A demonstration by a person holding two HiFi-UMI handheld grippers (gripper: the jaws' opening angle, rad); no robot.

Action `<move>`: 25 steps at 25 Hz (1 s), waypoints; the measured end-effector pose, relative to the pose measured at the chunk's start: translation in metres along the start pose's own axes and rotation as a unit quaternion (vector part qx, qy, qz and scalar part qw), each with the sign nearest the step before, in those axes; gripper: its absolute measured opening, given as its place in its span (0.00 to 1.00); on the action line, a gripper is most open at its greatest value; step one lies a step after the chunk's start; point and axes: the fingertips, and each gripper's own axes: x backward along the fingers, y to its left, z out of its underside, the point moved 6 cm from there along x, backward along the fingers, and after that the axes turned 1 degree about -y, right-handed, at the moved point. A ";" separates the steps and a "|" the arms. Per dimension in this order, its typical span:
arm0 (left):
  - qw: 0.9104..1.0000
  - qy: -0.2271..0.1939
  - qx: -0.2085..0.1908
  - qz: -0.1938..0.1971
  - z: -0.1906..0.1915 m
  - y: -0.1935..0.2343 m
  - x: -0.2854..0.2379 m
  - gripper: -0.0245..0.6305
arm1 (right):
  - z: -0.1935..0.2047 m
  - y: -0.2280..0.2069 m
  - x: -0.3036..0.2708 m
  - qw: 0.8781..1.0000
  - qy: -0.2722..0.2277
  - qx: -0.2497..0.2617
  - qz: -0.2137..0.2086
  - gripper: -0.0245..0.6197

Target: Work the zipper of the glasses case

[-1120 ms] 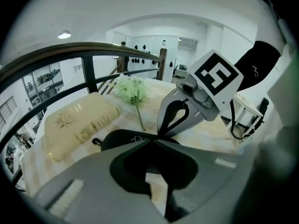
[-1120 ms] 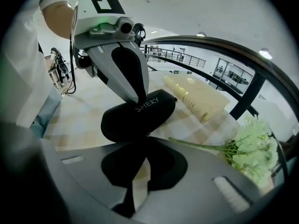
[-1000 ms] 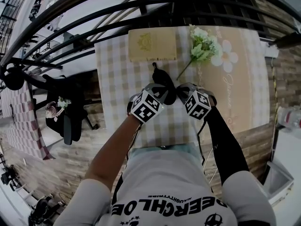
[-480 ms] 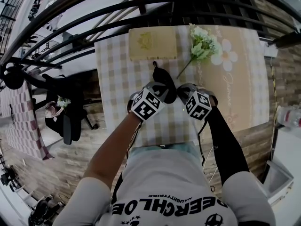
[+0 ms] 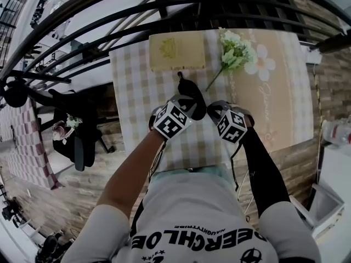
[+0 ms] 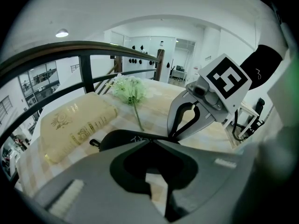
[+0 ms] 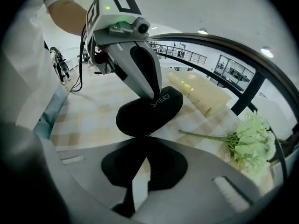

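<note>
The black glasses case [image 5: 190, 92] lies on the checked tablecloth, its small loop [image 5: 180, 75] pointing away from me. In the right gripper view the case [image 7: 152, 110] shows white lettering on its lid. My left gripper [image 5: 188, 106] comes in from the left and is shut, its tips pinching the case's top [image 7: 156, 96]. My right gripper [image 5: 210, 108] meets the case from the right. Its jaws are shut at the case's near edge [image 7: 147, 135], where a small zipper tab shows between the tips. In the left gripper view both grippers' tips meet at the case [image 6: 124, 137].
A cream book [image 5: 176, 52] lies just beyond the case, and a sprig of pale green flowers [image 5: 237, 51] lies to the right on a beige mat [image 5: 277, 86]. A dark railing [image 5: 181, 7] runs behind the table. The table's front edge [image 5: 192, 169] is at my waist.
</note>
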 end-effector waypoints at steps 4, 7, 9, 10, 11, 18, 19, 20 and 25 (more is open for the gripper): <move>1.000 -0.001 -0.003 0.004 0.000 0.000 0.000 0.23 | 0.001 0.004 0.002 1.000 0.001 -0.015 0.003 0.09; 1.000 -0.002 -0.005 0.008 0.000 0.000 0.000 0.23 | 0.001 0.007 0.003 1.000 0.002 -0.027 0.005 0.09; 1.000 -0.003 -0.007 0.011 0.000 0.001 0.000 0.23 | 0.002 0.009 0.003 1.000 0.005 -0.028 0.004 0.09; 1.000 -0.004 -0.007 0.012 0.000 0.001 0.000 0.23 | 0.002 0.010 0.003 1.000 0.007 -0.027 0.003 0.09; 1.000 -0.004 -0.008 0.013 0.000 0.001 0.000 0.23 | 0.002 0.012 0.003 1.000 0.009 -0.027 0.002 0.09; 1.000 -0.007 -0.011 0.016 0.000 0.001 0.000 0.23 | 0.002 0.035 0.002 1.000 0.014 -0.016 -0.013 0.09; 1.000 -0.008 -0.012 0.017 0.000 0.001 0.000 0.23 | 0.000 0.040 0.000 1.000 0.012 -0.018 -0.016 0.09; 1.000 -0.008 -0.013 0.017 0.000 0.001 0.000 0.23 | -0.002 0.044 -0.001 1.000 0.010 -0.022 -0.017 0.09; 1.000 -0.011 -0.012 0.019 0.000 0.002 0.001 0.23 | -0.009 0.055 -0.005 0.999 0.002 -0.049 -0.009 0.09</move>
